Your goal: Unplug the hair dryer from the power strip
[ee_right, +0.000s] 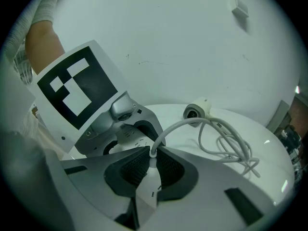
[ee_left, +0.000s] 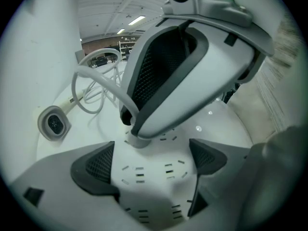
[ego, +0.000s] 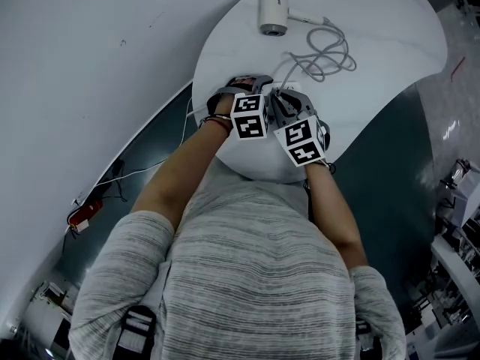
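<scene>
My left gripper [ee_left: 150, 161] is spread wide over the power strip [ee_left: 144, 191], with one dark pad against each side of it, so it pinches the strip and pins it to the round white table [ego: 390, 28]. The slotted sockets on top of the strip show between the pads.

My right gripper [ee_right: 153, 159] is closed most of the way. Its two ribbed pads squeeze the white plug [ee_right: 147, 183], which stands in the strip. In the left gripper view the plug's base still sits in its socket, directly under the right gripper's jaws.

From the top of the plug the grey cord [ego: 324, 51] arches up and away, then lies in loose loops across the middle of the table. It ends at the hair dryer [ego: 274, 13], which rests at the far edge of the table near the wall, well apart from both grippers. In the head view the two marker cubes sit just beside each other above the strip.
</scene>
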`<control>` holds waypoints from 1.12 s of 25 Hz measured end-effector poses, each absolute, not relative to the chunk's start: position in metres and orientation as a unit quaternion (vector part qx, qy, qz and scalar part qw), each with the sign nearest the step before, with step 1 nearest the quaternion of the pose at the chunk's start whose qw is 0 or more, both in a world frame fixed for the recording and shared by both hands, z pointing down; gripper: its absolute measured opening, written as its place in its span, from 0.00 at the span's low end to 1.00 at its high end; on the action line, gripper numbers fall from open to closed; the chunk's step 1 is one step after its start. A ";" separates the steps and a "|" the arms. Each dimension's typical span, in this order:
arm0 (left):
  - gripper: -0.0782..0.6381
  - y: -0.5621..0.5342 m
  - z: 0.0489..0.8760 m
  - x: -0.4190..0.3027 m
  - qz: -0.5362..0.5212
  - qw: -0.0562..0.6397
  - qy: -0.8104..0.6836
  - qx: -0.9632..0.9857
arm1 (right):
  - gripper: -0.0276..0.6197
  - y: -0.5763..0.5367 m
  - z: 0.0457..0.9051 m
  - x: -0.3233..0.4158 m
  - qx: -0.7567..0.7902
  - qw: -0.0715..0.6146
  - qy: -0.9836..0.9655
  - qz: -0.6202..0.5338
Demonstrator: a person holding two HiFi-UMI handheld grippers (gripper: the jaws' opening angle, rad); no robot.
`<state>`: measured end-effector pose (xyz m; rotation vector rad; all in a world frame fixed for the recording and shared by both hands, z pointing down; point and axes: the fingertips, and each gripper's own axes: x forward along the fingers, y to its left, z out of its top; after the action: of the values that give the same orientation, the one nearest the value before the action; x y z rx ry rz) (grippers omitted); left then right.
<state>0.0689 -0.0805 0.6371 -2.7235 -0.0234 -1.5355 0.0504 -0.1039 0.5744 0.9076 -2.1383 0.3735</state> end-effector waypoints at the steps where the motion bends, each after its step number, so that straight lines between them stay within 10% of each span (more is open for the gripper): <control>1: 0.78 -0.080 0.637 0.069 -0.492 0.007 -0.009 -0.871 | 0.13 -0.103 0.574 0.051 0.357 0.387 -0.837 0.146; 28: 0.78 -0.077 0.634 0.071 -0.488 0.005 -0.010 -0.873 | 0.13 -0.107 0.571 0.051 0.375 0.388 -0.819 0.195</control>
<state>0.0707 -0.0773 0.6343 -2.7321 -0.0323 -1.5286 0.0515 -0.1074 0.5708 0.9552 -2.0835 0.4952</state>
